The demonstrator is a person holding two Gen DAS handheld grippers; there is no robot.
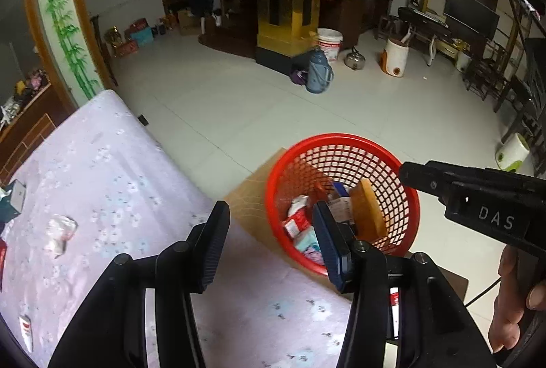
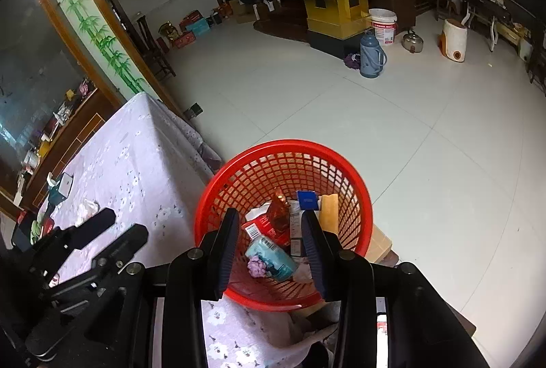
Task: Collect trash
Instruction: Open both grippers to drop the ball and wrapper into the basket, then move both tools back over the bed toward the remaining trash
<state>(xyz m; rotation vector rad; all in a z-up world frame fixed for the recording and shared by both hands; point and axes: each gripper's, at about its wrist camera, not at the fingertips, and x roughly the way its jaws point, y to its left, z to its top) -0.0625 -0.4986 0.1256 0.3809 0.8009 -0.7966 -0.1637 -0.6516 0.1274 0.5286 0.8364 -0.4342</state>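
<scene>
The red basket sits low in the middle of the right wrist view, just beside the corner of the table and resting on a cardboard box. Inside it lie wrappers and packets – a teal packet, a red wrapper, a blue box and a yellow sponge. The right hand-held gripper hovers over the basket's near rim with its fingers spread wide and nothing between them. In the left wrist view the left hand-held gripper is likewise wide open and empty – one finger over the table's flowered cloth, the other over the basket. At the left of that frame, trash lies on the table: a crumpled paper and, near the lower left edge, a small wrapper. A hand shows at the lower right edge, gripping the other tool's handle.
</scene>
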